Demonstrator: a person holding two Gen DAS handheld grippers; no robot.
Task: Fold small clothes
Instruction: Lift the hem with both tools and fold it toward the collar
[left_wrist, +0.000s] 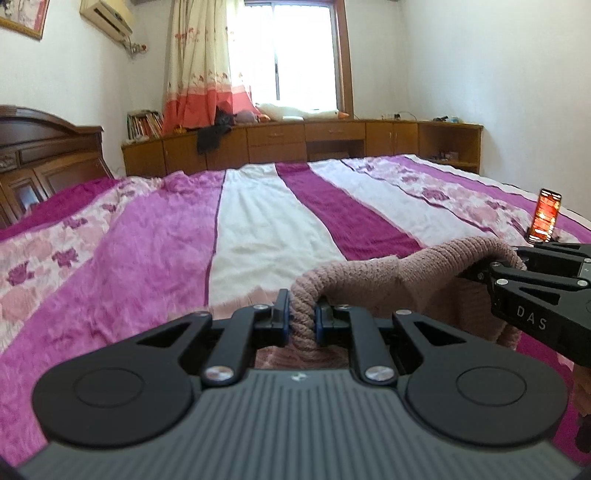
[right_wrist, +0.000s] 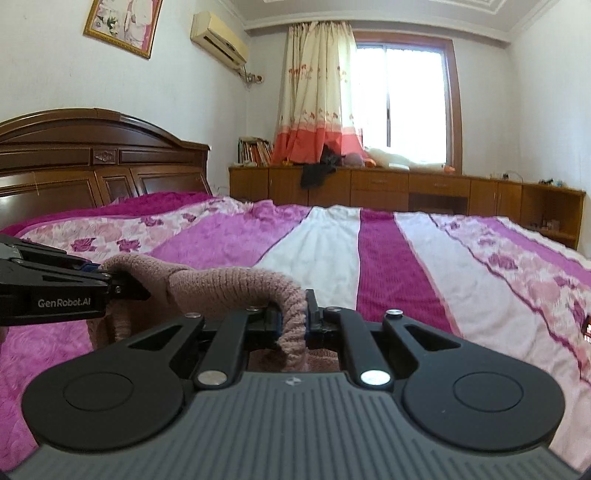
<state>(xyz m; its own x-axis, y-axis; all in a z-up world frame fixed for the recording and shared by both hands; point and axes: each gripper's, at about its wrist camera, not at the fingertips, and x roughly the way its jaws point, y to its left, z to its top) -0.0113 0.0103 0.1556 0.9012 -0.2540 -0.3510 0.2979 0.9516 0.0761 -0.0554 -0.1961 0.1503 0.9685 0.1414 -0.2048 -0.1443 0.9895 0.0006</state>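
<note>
Two tools clenched on pink knit garment (left_wrist: 369, 269); left tool (left_wrist: 302, 314) marked "GenRobot.AI", right tool (right_wrist: 293, 319) "DAS"

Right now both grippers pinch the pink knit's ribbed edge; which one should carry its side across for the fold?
Probably left. The left gripper and right gripper both clamp the pink knit. The phone stands beside the right gripper, while open bedspread flanks the left.

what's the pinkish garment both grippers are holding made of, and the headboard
Pinkish garment: looks like a soft, thick ribbed knit, perhaps wool or acrylic; ridged rows run along its rolled edge and the surface is matte and fuzzy. Headboard: seemingly dark wood with a glossy varnish, judging by carved panels and light sheen along its curved top.
</note>
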